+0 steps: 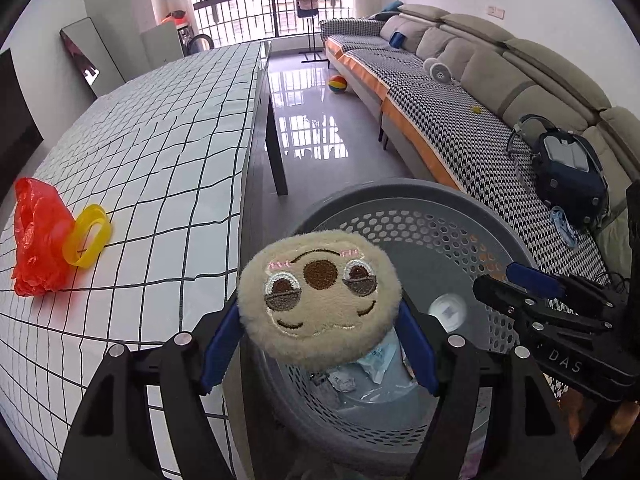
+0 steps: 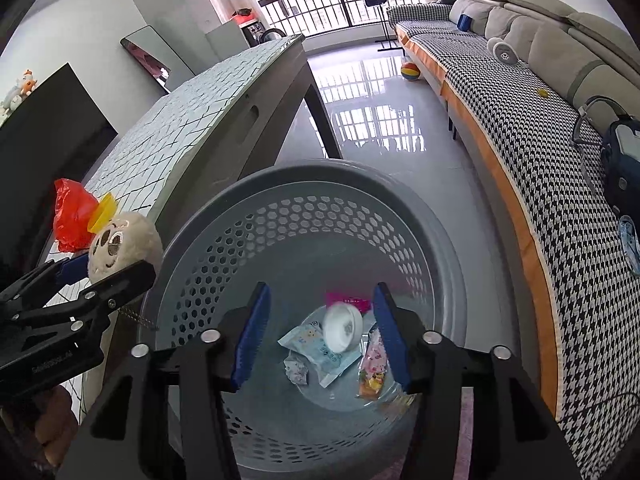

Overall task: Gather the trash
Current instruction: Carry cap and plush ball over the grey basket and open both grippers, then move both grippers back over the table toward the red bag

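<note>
A round beige plush toy with a stitched face (image 1: 320, 292) sits between the blue pads of my left gripper (image 1: 320, 320), which is shut on it just above the near rim of a grey perforated basket (image 1: 400, 200). My right gripper (image 2: 322, 292) hangs open over the basket (image 2: 320, 176). A blurred white round lid (image 2: 342, 328) lies below its gap, touching neither pad. Wrappers (image 2: 320, 354) and crumpled paper (image 2: 296, 372) lie on the basket floor. A red plastic bag (image 1: 36, 236) and a yellow ring (image 1: 88, 236) rest on the table.
The table with the grid-pattern cloth (image 1: 160, 140) stands left of the basket. A long sofa with a houndstooth cover (image 1: 460, 120) runs along the right, with a dark bag (image 1: 568, 172) on it. A coloured ball (image 1: 338, 84) lies on the glossy floor.
</note>
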